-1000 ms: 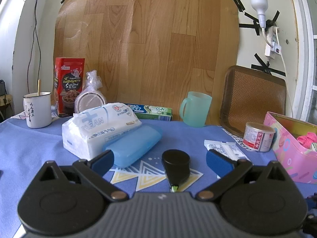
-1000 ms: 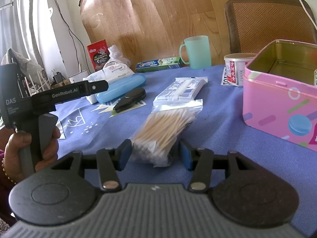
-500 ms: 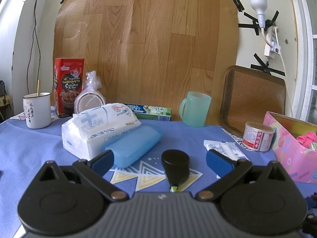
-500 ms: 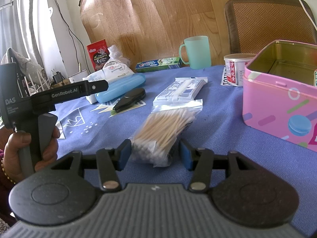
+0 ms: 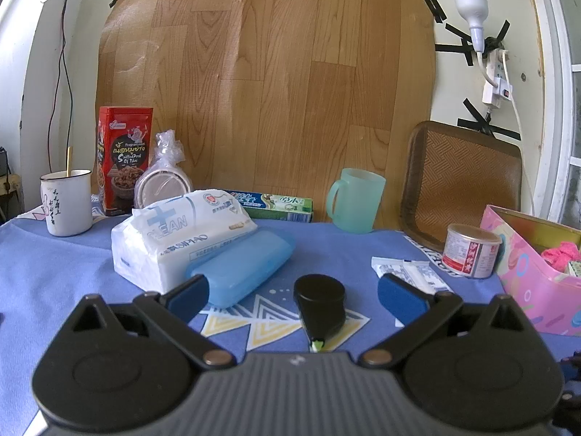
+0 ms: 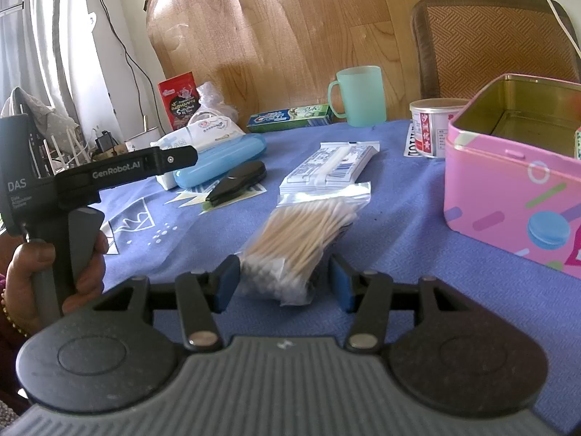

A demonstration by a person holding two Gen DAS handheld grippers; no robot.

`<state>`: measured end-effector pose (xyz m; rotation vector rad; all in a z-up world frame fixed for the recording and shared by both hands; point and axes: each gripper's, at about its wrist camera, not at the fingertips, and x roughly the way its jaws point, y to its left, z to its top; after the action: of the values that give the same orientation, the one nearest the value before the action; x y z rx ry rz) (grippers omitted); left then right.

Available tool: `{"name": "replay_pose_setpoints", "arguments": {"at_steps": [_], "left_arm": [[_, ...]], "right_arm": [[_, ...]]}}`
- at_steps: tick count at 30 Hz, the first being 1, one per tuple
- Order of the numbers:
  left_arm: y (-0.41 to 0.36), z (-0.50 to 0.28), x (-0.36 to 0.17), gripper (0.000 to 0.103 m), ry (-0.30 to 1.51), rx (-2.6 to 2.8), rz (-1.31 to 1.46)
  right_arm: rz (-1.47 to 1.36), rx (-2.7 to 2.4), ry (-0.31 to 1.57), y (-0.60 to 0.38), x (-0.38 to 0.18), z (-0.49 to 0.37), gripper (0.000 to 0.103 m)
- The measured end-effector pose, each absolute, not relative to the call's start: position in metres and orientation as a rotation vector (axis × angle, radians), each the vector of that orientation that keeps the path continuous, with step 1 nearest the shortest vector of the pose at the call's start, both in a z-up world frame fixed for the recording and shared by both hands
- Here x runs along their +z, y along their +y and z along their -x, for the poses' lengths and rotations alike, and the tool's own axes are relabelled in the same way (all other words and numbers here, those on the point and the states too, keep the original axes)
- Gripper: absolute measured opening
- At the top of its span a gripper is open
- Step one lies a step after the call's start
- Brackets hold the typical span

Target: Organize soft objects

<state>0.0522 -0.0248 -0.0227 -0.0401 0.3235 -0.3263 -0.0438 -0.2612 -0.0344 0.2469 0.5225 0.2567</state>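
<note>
A clear bag of cotton swabs (image 6: 305, 232) lies on the blue tablecloth. My right gripper (image 6: 285, 283) is open, its blue pads on either side of the bag's near end with small gaps. A pink tin box (image 6: 515, 189) stands open to the right; in the left wrist view (image 5: 533, 272) it holds something pink. My left gripper (image 5: 294, 296) is open and empty, low over the cloth, with a black flat case (image 5: 321, 303) between its fingers. A white wipes pack (image 5: 178, 232) and a blue plastic case (image 5: 241, 267) lie ahead left. A flat white packet (image 6: 332, 165) lies beyond the swabs.
At the back stand a white enamel mug (image 5: 67, 201), a red snack box (image 5: 123, 156), a toothpaste box (image 5: 276, 205), a green mug (image 5: 354, 200), a small can (image 5: 470, 249) and a brown tray (image 5: 461, 181) leaning on the wall. The hand holding the left gripper (image 6: 58, 218) is at the right view's left edge.
</note>
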Motion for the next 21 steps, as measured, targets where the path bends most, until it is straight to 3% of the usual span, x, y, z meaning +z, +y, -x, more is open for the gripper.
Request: {"name": "replay_pose_setpoints", "arguments": {"at_steps": [18,21], "left_arm": [[-0.0273,-0.0532,-0.0221,0.103,0.33,-0.339,0.037],[-0.0289,-0.0562,-0.0215,0.103,0.351,-0.352,0.04]], "right_arm": [[-0.243,0.255,0.523,-0.2614,-0.035,0.0435,0.058],[-0.236,0.246,0.52,-0.2608,-0.0342,0.0445,0.062]]}}
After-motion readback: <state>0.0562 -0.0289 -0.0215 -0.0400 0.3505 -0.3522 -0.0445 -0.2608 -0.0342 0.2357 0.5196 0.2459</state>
